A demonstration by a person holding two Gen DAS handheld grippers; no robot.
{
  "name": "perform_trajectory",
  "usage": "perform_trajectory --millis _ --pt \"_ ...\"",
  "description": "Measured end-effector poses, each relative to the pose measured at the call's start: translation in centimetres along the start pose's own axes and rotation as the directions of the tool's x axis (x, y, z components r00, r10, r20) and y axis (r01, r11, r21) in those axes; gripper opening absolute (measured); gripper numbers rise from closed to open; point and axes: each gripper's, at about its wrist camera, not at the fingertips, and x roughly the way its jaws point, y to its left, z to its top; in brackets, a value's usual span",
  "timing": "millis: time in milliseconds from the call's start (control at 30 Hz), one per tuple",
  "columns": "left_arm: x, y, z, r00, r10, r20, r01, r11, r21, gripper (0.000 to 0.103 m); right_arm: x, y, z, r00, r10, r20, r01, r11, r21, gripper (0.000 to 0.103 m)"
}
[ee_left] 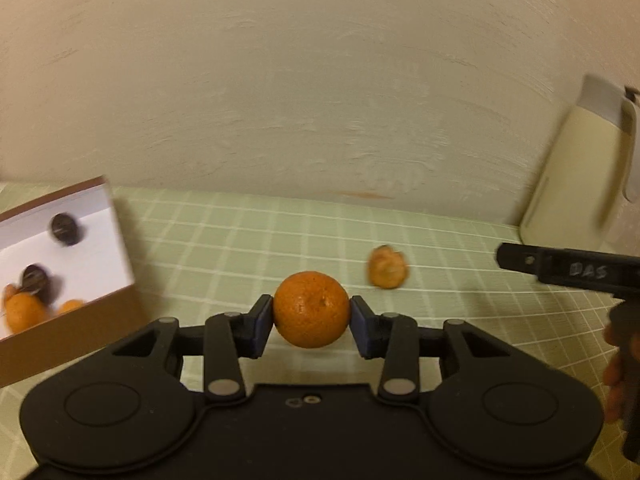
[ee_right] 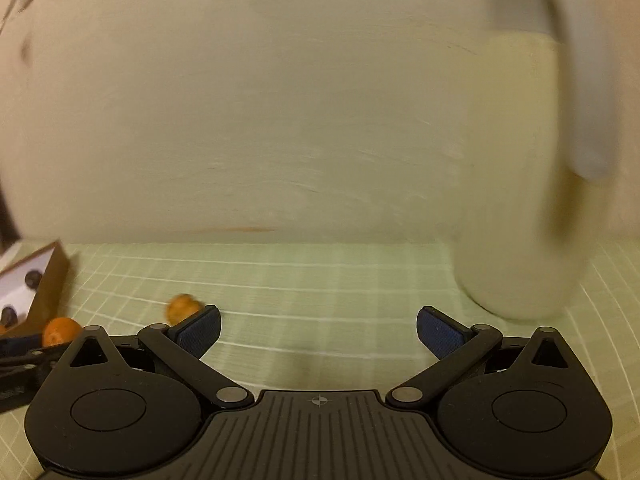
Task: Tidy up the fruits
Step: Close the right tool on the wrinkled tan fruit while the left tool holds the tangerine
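Observation:
My left gripper (ee_left: 311,322) is shut on an orange (ee_left: 311,309) and holds it above the green checked tablecloth (ee_left: 260,232). A second, paler fruit (ee_left: 387,267) lies on the cloth beyond it to the right; it also shows in the right wrist view (ee_right: 181,307). A cardboard box (ee_left: 76,320) with a white inside stands at the left and holds oranges (ee_left: 24,312) and dark round fruits (ee_left: 64,229). My right gripper (ee_right: 319,330) is open and empty over the cloth. The held orange shows at the left of the right wrist view (ee_right: 60,330).
A cream jug (ee_left: 576,184) with a grey lid and handle stands at the right against the wall, close ahead of the right gripper (ee_right: 516,216). A plastered wall (ee_left: 320,80) backs the table. The right gripper's side shows at the right edge of the left wrist view (ee_left: 572,270).

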Motion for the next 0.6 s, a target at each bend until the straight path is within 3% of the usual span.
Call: perform_trajectory --millis 133,433,500,533,600 --pt "-1.1 1.9 0.0 1.000 0.025 0.004 -0.025 1.000 -0.011 0.032 1.8 3.2 -0.4 0.999 0.034 0.007 -0.034 0.997 -0.073 0.103" --pt "-3.3 5.3 -0.7 0.998 0.061 -0.001 -0.061 0.998 -0.023 0.032 5.5 8.4 0.1 0.999 0.028 -0.047 -0.031 0.996 -0.078 0.103" --pt "-3.7 5.9 -0.8 0.998 0.065 0.002 -0.065 0.998 -0.021 0.032 6.3 9.2 0.0 0.998 0.024 -0.056 -0.027 0.998 -0.060 0.091" --pt "-3.9 6.2 -0.8 0.998 0.066 0.004 -0.066 0.998 -0.021 0.032 6.8 9.6 0.0 0.998 0.020 -0.061 -0.023 0.998 -0.054 0.078" --pt "-4.2 6.7 -0.8 0.998 0.070 0.004 -0.070 0.997 -0.022 0.032 7.4 10.1 0.1 0.997 -0.013 -0.071 0.010 0.999 -0.040 0.076"
